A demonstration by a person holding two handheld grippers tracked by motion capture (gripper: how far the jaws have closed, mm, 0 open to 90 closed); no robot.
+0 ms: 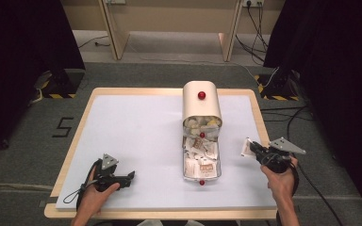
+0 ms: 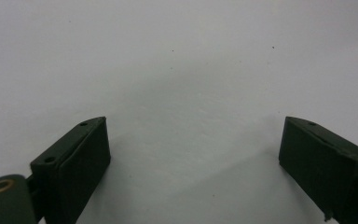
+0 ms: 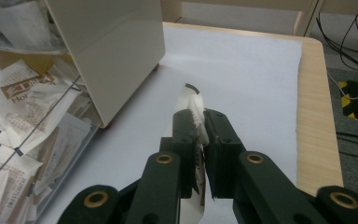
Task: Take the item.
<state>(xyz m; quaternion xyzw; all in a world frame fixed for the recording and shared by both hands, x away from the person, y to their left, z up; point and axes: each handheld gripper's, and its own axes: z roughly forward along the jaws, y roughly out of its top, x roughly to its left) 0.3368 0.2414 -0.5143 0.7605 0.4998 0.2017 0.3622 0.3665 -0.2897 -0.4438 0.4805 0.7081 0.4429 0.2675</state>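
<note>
Fingers of the right gripper (image 3: 200,140) pinch a white paper sachet (image 3: 193,109), lifted right of the cream sachet box (image 1: 201,106); left gripper (image 2: 193,158), near left, gapes empty, apparently waiting.

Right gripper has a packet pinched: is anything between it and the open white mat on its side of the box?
Nothing visible. The right gripper is shut on the packet, right of the cream box; the white mat beyond it is bare up to the table's wooden edge.
</note>
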